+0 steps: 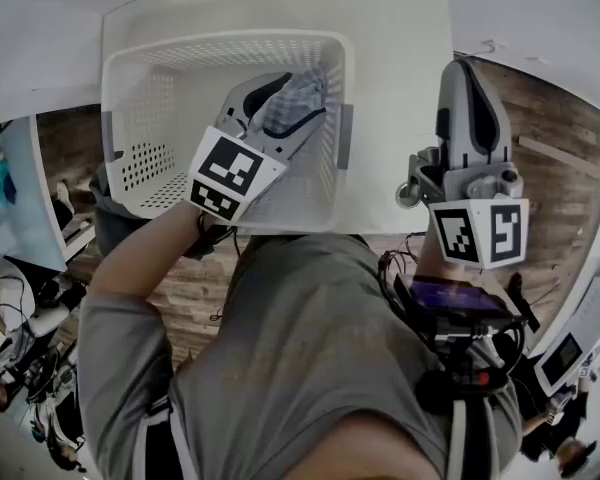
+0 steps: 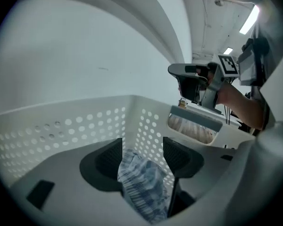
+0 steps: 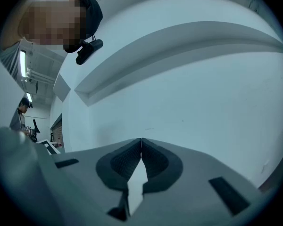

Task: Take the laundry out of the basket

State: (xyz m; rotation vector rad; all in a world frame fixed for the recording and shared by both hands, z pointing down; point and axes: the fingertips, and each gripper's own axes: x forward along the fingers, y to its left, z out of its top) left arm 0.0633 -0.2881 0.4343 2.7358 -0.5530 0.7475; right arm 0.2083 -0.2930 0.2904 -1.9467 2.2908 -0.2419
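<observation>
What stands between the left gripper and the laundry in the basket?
Nothing visible does. The blue-and-white cloth lies between the parted jaws of the left gripper, inside the white basket, and no other item covers it.

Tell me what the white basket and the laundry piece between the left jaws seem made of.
The basket: probably moulded plastic, matt white, with round holes through rigid walls. The laundry: apparently thin cloth, blue-white pattern, crumpled in soft folds.

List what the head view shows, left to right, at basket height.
basket's left wall → left gripper, jaws open with the striped cloth between them → basket's right handle → right gripper, shut, outside the basket
</observation>
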